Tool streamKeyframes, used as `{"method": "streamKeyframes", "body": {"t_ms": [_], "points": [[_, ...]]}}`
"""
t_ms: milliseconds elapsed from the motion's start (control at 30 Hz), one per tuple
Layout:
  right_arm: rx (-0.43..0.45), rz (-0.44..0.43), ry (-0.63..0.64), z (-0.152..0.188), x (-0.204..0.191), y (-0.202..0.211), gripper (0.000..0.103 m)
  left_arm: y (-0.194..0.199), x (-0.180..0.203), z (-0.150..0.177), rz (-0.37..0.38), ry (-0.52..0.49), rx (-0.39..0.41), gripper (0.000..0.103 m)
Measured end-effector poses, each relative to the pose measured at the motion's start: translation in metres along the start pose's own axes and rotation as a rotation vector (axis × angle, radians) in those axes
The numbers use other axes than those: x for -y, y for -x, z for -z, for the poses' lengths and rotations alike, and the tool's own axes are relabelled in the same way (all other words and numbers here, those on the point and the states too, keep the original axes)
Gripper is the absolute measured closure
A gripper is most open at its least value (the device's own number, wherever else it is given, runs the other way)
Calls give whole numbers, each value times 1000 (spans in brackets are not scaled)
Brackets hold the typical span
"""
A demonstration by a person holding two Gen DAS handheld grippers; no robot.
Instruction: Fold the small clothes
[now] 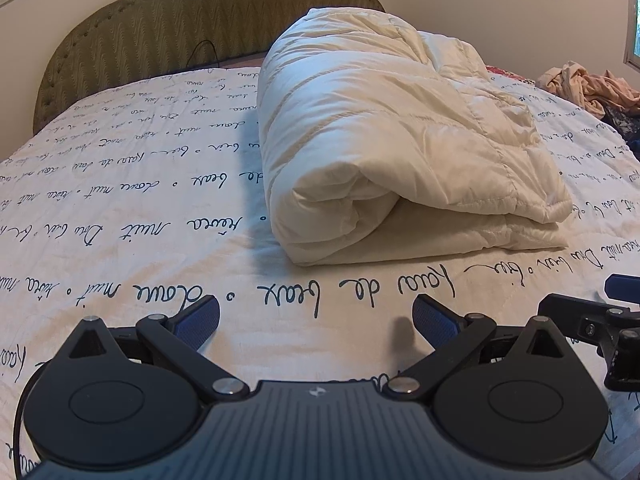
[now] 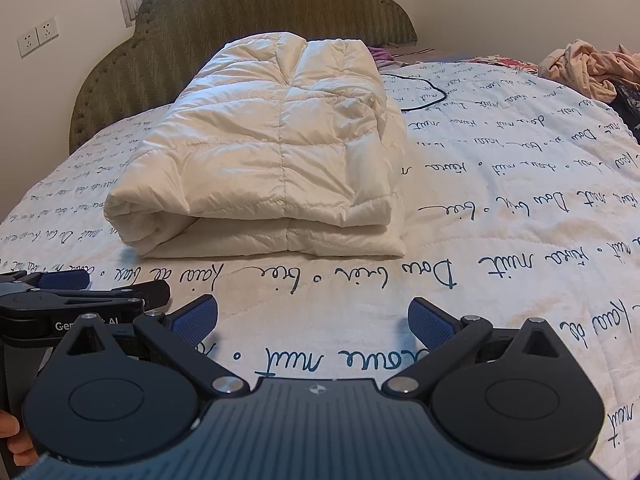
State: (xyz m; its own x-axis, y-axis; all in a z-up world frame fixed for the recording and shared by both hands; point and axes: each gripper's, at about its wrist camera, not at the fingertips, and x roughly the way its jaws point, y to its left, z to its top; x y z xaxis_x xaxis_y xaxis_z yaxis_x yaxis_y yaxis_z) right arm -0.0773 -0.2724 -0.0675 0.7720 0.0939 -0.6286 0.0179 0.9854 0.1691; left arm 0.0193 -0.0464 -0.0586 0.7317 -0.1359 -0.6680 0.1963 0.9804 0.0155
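Note:
A cream quilted puffer garment (image 1: 392, 148) lies folded into a thick bundle on the bed, also seen in the right wrist view (image 2: 272, 156). My left gripper (image 1: 316, 320) is open and empty, low over the sheet just in front of the bundle. My right gripper (image 2: 312, 322) is open and empty, also just in front of the bundle. The right gripper shows at the right edge of the left wrist view (image 1: 600, 320); the left gripper shows at the left edge of the right wrist view (image 2: 72, 296).
The bed sheet (image 1: 120, 208) is white with dark script. A green padded headboard (image 1: 180, 28) stands behind. A heap of pinkish clothes (image 2: 580, 68) lies at the far right. A black cable (image 2: 420, 92) lies behind the bundle.

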Motion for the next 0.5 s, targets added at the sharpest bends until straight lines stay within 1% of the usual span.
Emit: {"method": "streamKeyframes", "body": {"t_ms": [500], "points": [[3, -3, -4, 3, -1, 5, 0, 5, 1, 5, -14, -1, -7, 0]]}}
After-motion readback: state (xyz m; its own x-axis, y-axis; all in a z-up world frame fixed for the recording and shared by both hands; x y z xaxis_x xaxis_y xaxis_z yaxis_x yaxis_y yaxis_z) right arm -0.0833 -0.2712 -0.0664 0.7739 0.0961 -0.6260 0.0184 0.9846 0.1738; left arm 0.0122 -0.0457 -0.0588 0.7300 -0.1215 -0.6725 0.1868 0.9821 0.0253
